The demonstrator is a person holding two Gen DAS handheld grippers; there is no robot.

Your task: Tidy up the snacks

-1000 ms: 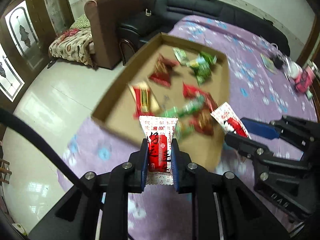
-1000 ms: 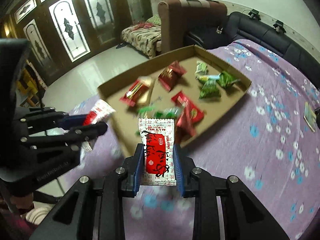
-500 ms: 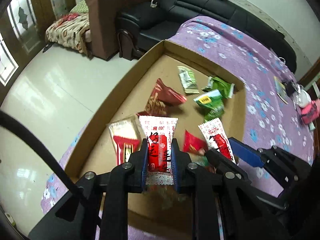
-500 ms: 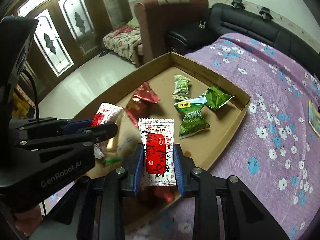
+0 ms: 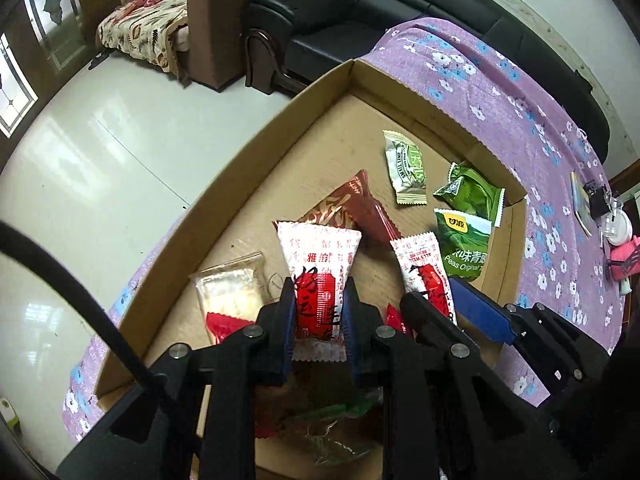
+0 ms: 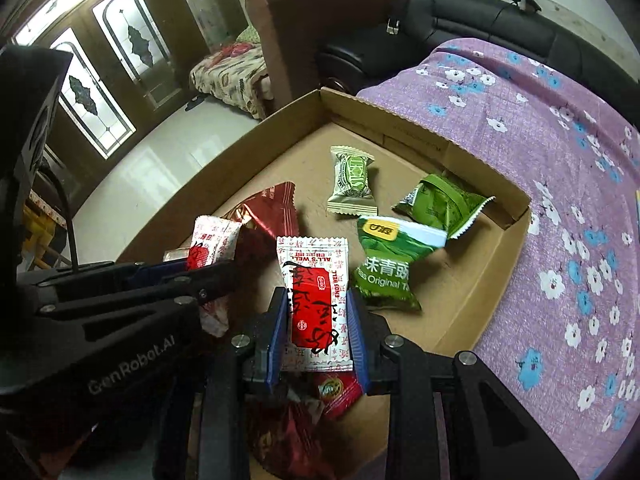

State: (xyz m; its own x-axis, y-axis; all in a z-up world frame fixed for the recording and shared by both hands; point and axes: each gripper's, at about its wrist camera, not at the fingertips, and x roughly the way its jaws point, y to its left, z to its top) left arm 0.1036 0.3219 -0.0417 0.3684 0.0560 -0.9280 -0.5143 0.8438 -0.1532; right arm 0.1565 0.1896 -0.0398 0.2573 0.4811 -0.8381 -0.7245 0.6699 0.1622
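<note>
Since the earlier frames you have carried both grippers from over the purple flowered cloth (image 6: 568,184) to above the cardboard tray (image 5: 256,152), and the packets in the tray now look larger and sharper.

Your left gripper (image 5: 319,320) is narrow, its blue pads pressing the two sides of a white and red sachet (image 5: 319,272), which stands upright between them. Your right gripper (image 6: 318,324) is also narrow and clamps a second white and red sachet (image 6: 316,292), this one with black handwriting on the red label. Both sachets hang over the near part of the tray, and I cannot tell if they touch anything below.

In the tray there lie a pale green candy packet (image 6: 352,184), a crumpled green packet (image 6: 440,200) near the far right wall, and a green peas bag (image 6: 390,264) just beside the right sachet. A dark red foil packet (image 5: 344,208) lies behind the left sachet.

Only the left view shows the clear packet with a red end (image 5: 232,296), beside the left fingers. Only the right view shows a small red packet (image 6: 338,390) under the right gripper. Each view shows the other gripper with its sachet at the side.
</note>
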